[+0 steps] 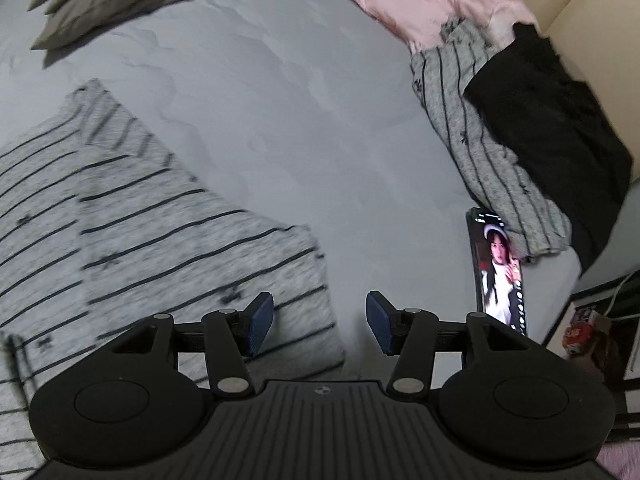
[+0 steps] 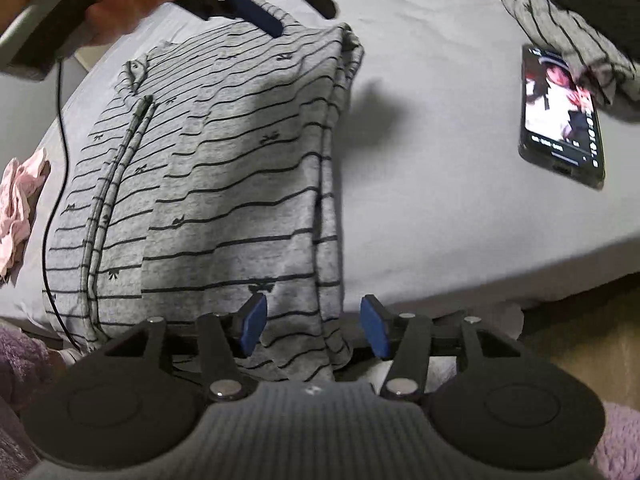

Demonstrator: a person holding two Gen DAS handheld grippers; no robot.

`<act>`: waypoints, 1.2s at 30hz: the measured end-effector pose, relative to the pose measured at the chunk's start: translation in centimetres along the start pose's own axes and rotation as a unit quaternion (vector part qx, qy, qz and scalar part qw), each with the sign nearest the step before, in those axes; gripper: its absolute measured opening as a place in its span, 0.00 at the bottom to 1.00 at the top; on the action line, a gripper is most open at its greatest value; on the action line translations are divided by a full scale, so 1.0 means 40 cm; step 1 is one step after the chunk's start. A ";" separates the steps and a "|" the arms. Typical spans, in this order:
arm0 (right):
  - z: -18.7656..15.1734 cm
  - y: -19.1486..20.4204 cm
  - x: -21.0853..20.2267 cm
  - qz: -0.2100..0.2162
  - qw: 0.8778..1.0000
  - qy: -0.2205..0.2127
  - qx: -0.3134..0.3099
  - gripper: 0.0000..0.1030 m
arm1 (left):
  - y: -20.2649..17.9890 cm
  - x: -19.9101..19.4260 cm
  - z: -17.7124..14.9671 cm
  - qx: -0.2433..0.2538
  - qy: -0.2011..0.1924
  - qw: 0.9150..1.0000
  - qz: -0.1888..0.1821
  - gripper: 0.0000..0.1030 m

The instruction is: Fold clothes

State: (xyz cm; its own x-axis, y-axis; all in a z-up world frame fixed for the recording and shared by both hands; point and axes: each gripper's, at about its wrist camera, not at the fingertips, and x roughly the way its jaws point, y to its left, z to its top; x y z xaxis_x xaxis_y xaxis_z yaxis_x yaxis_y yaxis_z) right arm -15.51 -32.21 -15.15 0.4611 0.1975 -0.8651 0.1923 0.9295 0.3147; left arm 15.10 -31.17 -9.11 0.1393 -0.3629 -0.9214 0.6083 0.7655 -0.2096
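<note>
A grey garment with thin black stripes (image 2: pixel 224 184) lies partly folded on the grey bed sheet (image 2: pixel 440 208); it also shows at the left in the left wrist view (image 1: pixel 160 240). My right gripper (image 2: pixel 314 326) is open and empty, over the garment's near right edge at the bed's front. My left gripper (image 1: pixel 320 322) is open and empty, just above the garment's corner. In the right wrist view the left gripper (image 2: pixel 256 16) shows at the top, held in a hand, above the garment's far end.
A lit phone (image 1: pixel 500 272) lies on the sheet at the right; it also shows in the right wrist view (image 2: pixel 560 116). Behind it a pile holds a striped grey piece (image 1: pixel 480 140), a black piece (image 1: pixel 560 140) and a pink piece (image 1: pixel 432 4). A cable (image 2: pixel 60 160) runs along the bed's left. Another pink cloth (image 2: pixel 20 208) lies beside it.
</note>
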 end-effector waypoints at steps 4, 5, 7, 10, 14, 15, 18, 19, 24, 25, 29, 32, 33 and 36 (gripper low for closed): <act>0.006 -0.011 0.007 0.006 1.000 0.002 0.011 0.54 | -0.020 0.072 0.015 -0.002 0.020 0.999 0.029 0.45; 0.007 -0.013 0.008 0.007 1.000 0.002 0.014 0.54 | -0.023 0.089 0.018 -0.003 0.025 0.999 0.036 0.41; 0.009 -0.019 0.012 0.010 1.000 0.004 0.019 0.54 | -0.029 0.125 0.023 -0.006 0.036 0.998 0.050 0.40; 0.011 -0.030 0.018 0.012 0.999 0.010 0.029 0.54 | -0.031 0.165 0.024 -0.010 0.043 0.997 0.069 0.31; 0.010 -0.045 0.017 0.010 0.999 0.009 0.042 0.54 | -0.007 0.161 0.010 -0.007 0.033 0.997 0.075 0.09; 0.010 -0.047 0.016 0.011 0.999 0.008 0.044 0.54 | 0.006 0.154 0.009 -0.015 0.031 0.997 0.067 0.07; 0.004 -0.051 0.014 0.023 0.999 0.004 0.041 0.54 | 0.045 0.122 -0.001 -0.047 0.017 0.998 0.035 0.06; 0.002 -0.053 0.014 0.027 0.999 0.002 0.039 0.55 | 0.052 0.107 -0.006 -0.047 0.009 0.998 0.027 0.06; -0.007 -0.052 0.012 0.041 0.999 -0.011 0.023 0.59 | 0.077 0.015 -0.031 -0.049 -0.025 0.998 -0.002 0.06; -0.006 -0.051 0.015 0.042 0.999 -0.012 0.020 0.59 | 0.084 -0.006 -0.034 -0.049 -0.030 0.998 -0.007 0.06; -0.007 -0.046 0.035 0.045 0.999 -0.007 0.004 0.59 | 0.124 -0.084 -0.047 -0.057 -0.043 0.997 -0.027 0.06; -0.008 -0.044 0.047 0.044 0.999 -0.009 -0.008 0.59 | 0.146 -0.131 -0.044 -0.060 -0.052 0.996 -0.037 0.06; -0.008 -0.045 0.051 0.044 0.999 -0.010 -0.009 0.59 | 0.150 -0.142 -0.040 -0.060 -0.055 0.996 -0.040 0.05; -0.008 -0.046 0.059 0.044 0.999 -0.013 -0.012 0.59 | 0.171 -0.179 -0.062 -0.061 -0.067 0.994 -0.053 0.05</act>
State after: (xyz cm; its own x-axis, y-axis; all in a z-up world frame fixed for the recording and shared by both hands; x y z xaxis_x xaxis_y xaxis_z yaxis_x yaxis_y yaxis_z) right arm -15.06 -33.35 -17.91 0.4971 0.2716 -0.8241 0.1291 0.9160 0.3798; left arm 16.33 -22.00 -4.75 0.1873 -0.5060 -0.8419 0.5270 0.7751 -0.3486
